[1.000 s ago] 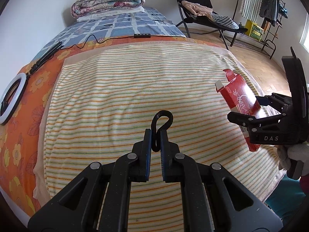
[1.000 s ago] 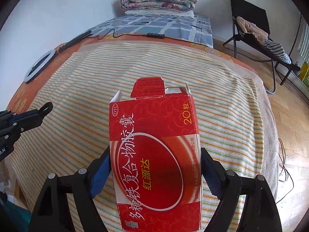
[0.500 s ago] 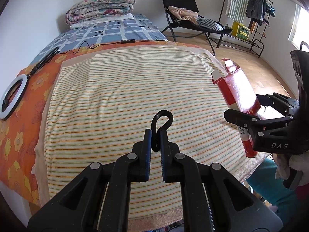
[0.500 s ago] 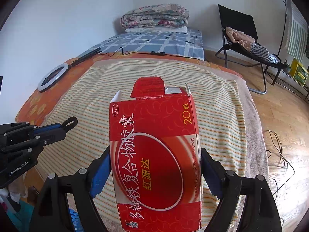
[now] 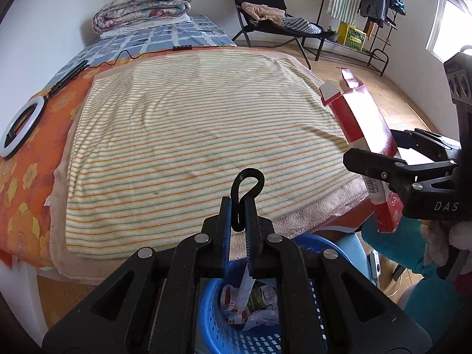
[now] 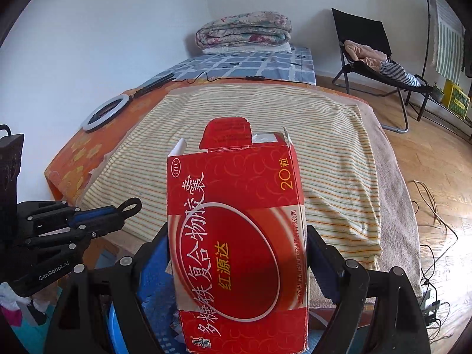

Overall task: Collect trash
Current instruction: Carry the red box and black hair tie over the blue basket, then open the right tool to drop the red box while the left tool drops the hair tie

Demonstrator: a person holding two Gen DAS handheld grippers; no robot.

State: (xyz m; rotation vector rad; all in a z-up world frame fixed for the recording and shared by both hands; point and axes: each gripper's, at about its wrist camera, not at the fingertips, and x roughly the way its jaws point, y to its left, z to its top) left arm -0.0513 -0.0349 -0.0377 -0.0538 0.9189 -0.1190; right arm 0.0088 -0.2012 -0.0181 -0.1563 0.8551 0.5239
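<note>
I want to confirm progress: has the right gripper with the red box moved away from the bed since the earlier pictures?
Yes. The right gripper with the red box pulled back off the striped blanket to past its near edge, above the blue basket.

Bright daylight enters from the window (image 5: 445, 34) at right, which is blown out. Both fisheye views curve strongly, with black vignetted corners. Focus is sharp throughout.

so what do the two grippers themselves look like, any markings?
Both are matte black linkage frames with silver rivets and blue finger pads. The left gripper carries white "GenRobot.AI" lettering, seen from the right wrist. The right gripper reads "DAS" in the left view. No cables visible on either.
</note>
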